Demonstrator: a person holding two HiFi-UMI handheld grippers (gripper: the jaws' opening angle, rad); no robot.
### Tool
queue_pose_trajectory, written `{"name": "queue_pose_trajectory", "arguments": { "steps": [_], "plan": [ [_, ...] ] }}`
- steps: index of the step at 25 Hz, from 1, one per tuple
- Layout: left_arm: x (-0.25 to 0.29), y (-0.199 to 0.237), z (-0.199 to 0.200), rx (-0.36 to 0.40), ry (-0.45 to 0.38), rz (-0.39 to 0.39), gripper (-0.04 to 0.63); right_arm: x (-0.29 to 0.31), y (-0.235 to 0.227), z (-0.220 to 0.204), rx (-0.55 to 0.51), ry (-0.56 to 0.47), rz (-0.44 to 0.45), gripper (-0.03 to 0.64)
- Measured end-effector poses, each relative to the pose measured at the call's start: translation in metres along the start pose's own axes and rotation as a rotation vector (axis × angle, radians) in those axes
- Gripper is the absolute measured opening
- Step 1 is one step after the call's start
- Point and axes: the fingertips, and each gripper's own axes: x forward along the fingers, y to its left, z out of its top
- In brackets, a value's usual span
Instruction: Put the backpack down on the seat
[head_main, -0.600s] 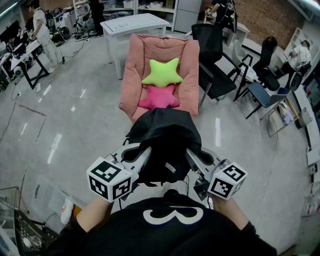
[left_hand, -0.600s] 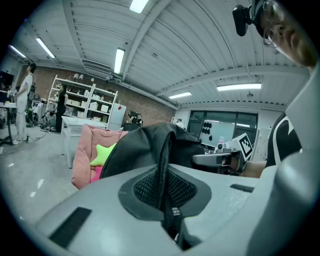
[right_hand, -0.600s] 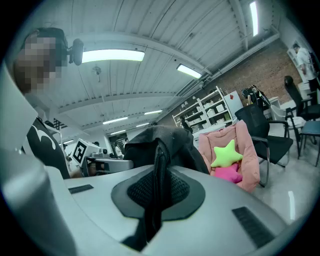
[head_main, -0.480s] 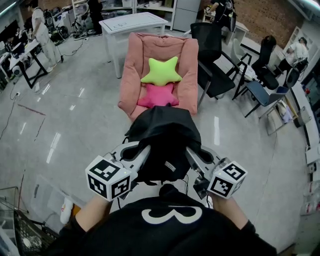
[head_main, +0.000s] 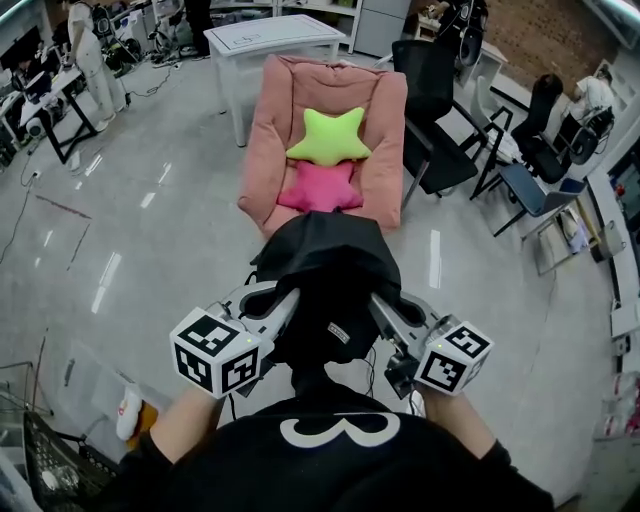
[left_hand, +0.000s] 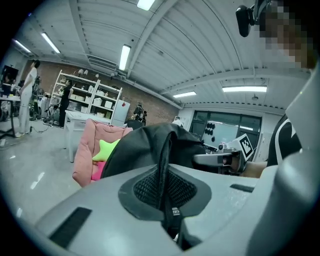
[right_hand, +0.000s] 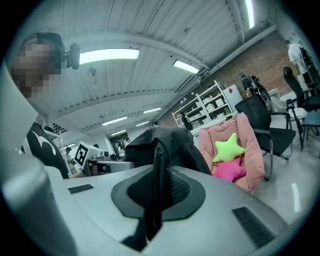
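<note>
Holding black backpack (head_main: 325, 270) aloft, left gripper (head_main: 283, 303), right gripper (head_main: 385, 312) both clamped on it, facing pink seat (head_main: 275, 120).

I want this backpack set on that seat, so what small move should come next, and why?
Probably carry it forward a little toward the pink chair. The left tool and right tool are each shut on a strap, and the backpack hangs above the floor, seemingly short of the chair, where two star cushions lie.

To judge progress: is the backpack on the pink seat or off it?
Off it: the backpack hangs from the left gripper and right gripper, both shut on its straps, short of the pink seat.
</note>
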Motion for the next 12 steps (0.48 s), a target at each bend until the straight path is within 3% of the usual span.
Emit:
{"name": "queue_pose_trajectory", "arguments": {
  "steps": [12],
  "plan": [
    [0.084, 0.109, 0.018, -0.075, 0.089, 0.052, 0.015, 0.102, -0.100, 0.016, 0.102, 0.059, 0.050, 0.023]
  ]
}}
